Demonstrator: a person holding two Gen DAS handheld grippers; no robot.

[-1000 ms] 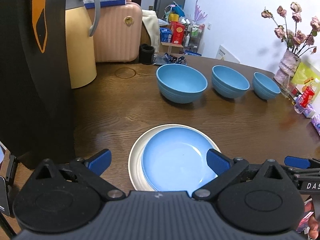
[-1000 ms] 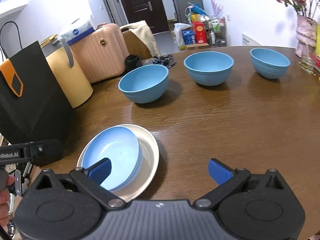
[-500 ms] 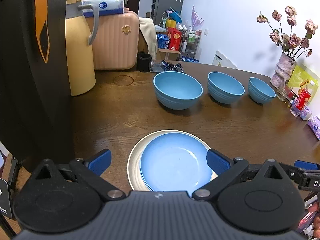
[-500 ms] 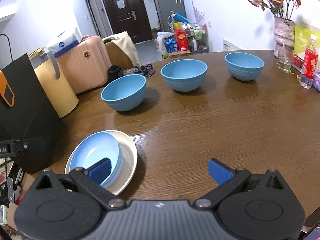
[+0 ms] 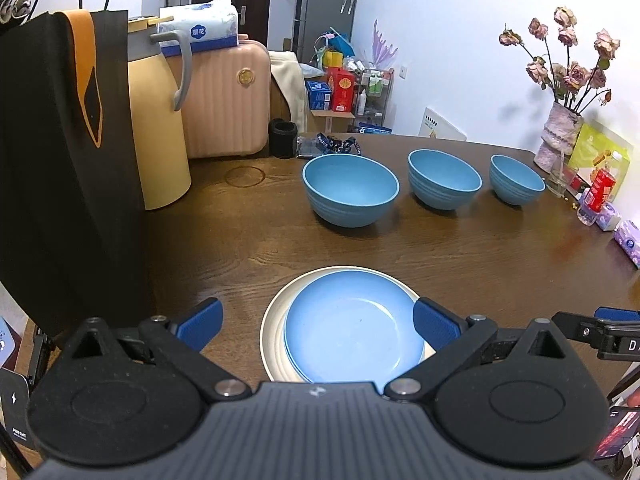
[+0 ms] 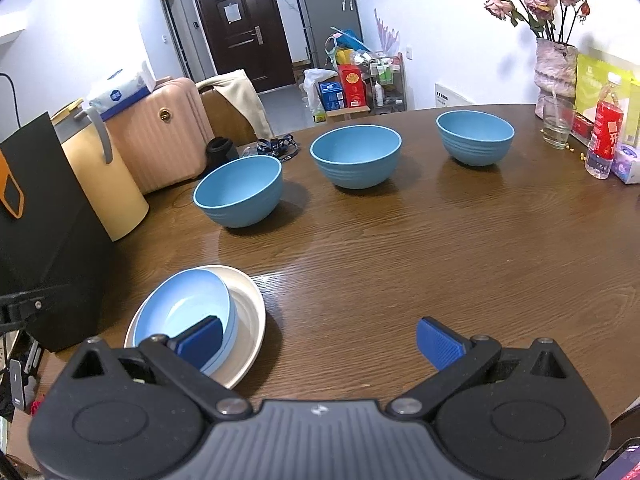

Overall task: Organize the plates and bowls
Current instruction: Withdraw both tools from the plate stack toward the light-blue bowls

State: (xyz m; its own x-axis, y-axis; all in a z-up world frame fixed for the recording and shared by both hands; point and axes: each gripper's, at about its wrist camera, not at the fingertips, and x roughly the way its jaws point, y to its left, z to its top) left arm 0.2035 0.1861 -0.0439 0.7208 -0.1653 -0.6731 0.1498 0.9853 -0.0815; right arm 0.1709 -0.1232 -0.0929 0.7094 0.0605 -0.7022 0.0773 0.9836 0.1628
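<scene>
A light blue plate [image 5: 352, 328] lies stacked on a cream plate [image 5: 276, 312] at the near edge of the brown wooden table [image 5: 500, 256]. Three blue bowls stand in a row farther back: large [image 5: 350, 190], medium [image 5: 444, 179], small [image 5: 516, 179]. My left gripper [image 5: 318, 320] is open and empty, held above and in front of the plates. My right gripper [image 6: 320, 338] is open and empty over the table, right of the plate stack [image 6: 192, 312]. The bowls also show in the right wrist view: large [image 6: 239, 191], medium [image 6: 356, 157], small [image 6: 475, 137].
A black paper bag [image 5: 68, 168] and a yellow jug [image 5: 158, 128] stand at the table's left. A vase of dried roses [image 5: 560, 140], a glass [image 6: 558, 122], a red-labelled bottle [image 6: 606, 136] and tissue packs [image 5: 628, 240] crowd the right end. A pink suitcase [image 5: 228, 100] stands behind.
Both grippers have drawn back and up from the plates, so more of the table shows. The plates and bowls have not moved. Both stay open.
</scene>
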